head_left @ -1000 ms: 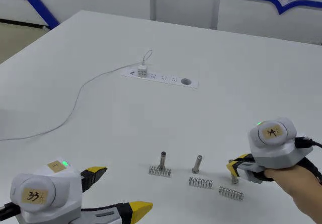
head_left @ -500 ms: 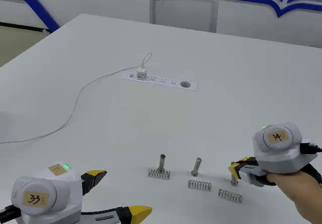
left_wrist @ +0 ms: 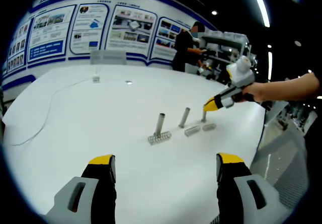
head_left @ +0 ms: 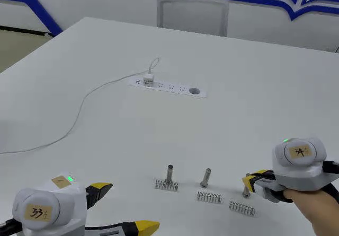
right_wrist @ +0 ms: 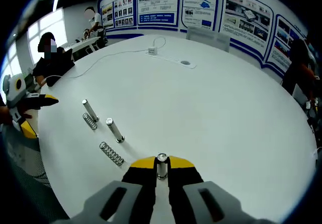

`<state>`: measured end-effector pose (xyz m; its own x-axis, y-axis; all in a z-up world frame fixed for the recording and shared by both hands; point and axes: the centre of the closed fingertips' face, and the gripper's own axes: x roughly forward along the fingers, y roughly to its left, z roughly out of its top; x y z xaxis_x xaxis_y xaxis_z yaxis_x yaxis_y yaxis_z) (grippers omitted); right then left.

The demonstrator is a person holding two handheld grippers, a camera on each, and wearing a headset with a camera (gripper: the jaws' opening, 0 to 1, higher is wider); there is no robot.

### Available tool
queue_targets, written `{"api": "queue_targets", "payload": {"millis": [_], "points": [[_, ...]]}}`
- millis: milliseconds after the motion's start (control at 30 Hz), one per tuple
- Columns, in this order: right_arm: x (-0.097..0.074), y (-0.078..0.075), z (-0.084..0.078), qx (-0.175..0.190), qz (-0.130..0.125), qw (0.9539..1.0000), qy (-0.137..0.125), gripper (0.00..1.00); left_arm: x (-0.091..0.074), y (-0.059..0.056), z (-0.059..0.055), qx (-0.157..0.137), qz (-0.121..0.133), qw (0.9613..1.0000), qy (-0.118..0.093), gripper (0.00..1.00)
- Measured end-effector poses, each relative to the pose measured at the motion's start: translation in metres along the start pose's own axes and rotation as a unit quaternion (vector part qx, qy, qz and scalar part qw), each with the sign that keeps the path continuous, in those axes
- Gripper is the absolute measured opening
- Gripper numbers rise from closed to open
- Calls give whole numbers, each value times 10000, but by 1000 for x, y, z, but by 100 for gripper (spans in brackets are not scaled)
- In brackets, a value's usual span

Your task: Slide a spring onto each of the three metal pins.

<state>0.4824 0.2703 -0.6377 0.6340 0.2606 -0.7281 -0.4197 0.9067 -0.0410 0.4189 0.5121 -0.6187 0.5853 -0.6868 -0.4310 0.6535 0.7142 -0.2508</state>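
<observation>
Hardly anything has moved in the past second: the head camera has tipped a little, and the right gripper (right_wrist: 161,163) stays clamped on the right pin (head_left: 246,192), whose top shows between the yellow tips. The left gripper (left_wrist: 165,159) has its jaws apart with nothing between them. It hangs at the near side of the table (head_left: 238,114), well apart from the pins.

By the look of it the task has barely begun, since no spring sits on any pin. All three threadings are left, and the right pin seems to be the first in hand.

Count: three pins, all upright in a row, the left pin (head_left: 169,173), the middle pin (head_left: 206,176) and the right pin. Three springs lie on their sides on the table: the first spring (head_left: 167,184) at the foot of the left pin, the second spring (head_left: 209,197) just in front of the middle pin, and the third spring (head_left: 242,208) near the right pin. Two grippers.
</observation>
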Motion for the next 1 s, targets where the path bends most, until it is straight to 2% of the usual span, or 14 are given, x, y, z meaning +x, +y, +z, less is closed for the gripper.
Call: {"api": "queue_targets", "payload": {"millis": [333, 1000], "points": [[-3, -2, -3, 125, -30, 9999, -111, 8, 0, -2, -2, 49, -26, 10000, 63, 84], [-9, -3, -9, 317, -110, 9988, -363, 9, 0, -3, 1, 56, -48, 10000, -2, 84]]}}
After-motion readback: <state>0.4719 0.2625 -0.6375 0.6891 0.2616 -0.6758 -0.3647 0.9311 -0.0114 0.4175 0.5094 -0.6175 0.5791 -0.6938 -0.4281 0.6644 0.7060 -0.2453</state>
